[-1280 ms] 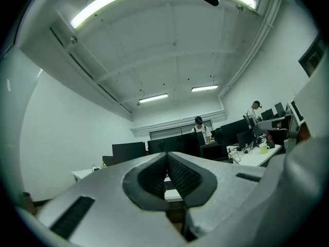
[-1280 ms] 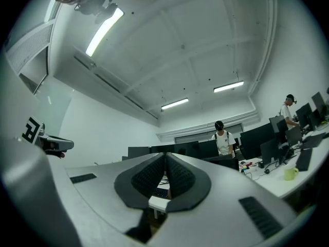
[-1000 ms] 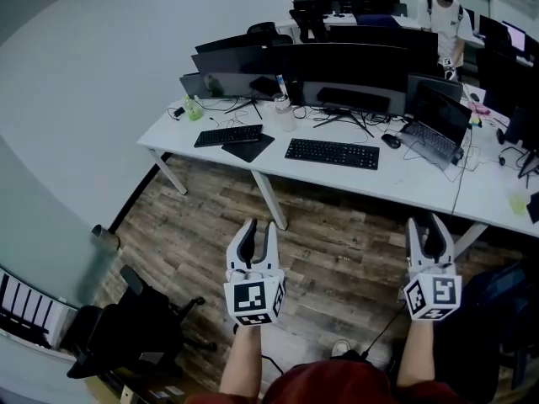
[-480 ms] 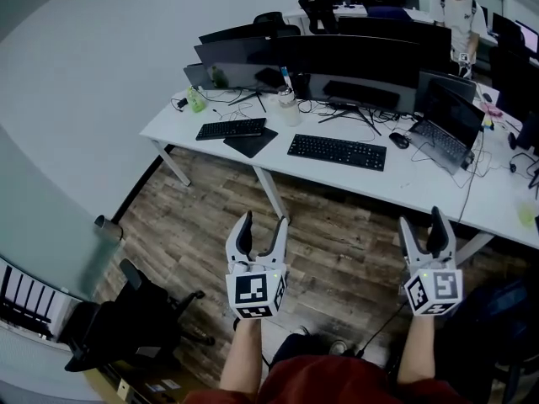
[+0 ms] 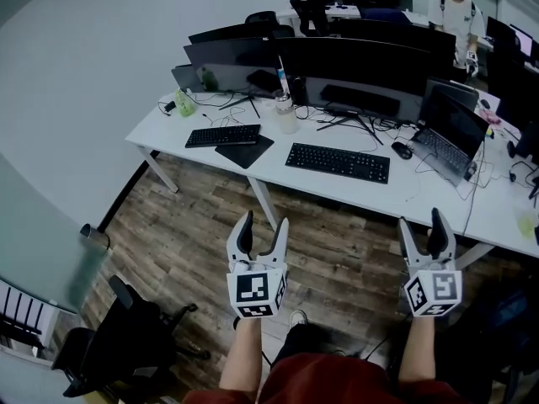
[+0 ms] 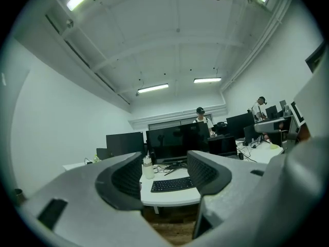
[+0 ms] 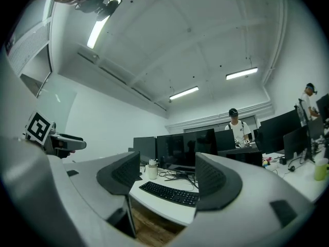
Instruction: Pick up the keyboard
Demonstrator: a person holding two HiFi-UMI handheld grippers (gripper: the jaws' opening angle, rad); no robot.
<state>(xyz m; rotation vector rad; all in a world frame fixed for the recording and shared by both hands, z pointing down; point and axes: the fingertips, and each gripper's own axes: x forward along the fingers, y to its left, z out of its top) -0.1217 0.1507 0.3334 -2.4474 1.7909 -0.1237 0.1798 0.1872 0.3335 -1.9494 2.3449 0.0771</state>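
A black keyboard (image 5: 338,162) lies on the long white desk (image 5: 278,175), in front of a row of dark monitors. It also shows between the jaws in the left gripper view (image 6: 172,184) and in the right gripper view (image 7: 168,193). My left gripper (image 5: 263,230) and right gripper (image 5: 421,225) hover side by side over the wooden floor, well short of the desk. Each points level toward the desk. Both stand open, with nothing between the fingers of the left gripper (image 6: 164,175) or the right gripper (image 7: 167,178).
A second keyboard (image 5: 223,135) and a dark pad (image 5: 245,150) lie further left on the desk. A laptop (image 5: 449,133), a mouse (image 5: 402,151) and a pale cup (image 5: 286,116) also stand there. A black office chair (image 5: 126,331) is at lower left. A person (image 5: 455,15) stands at the back.
Both grippers' jaws have spread from narrow to wide. The grippers and the view have moved toward the desk, and the central keyboard now sits more squarely ahead.
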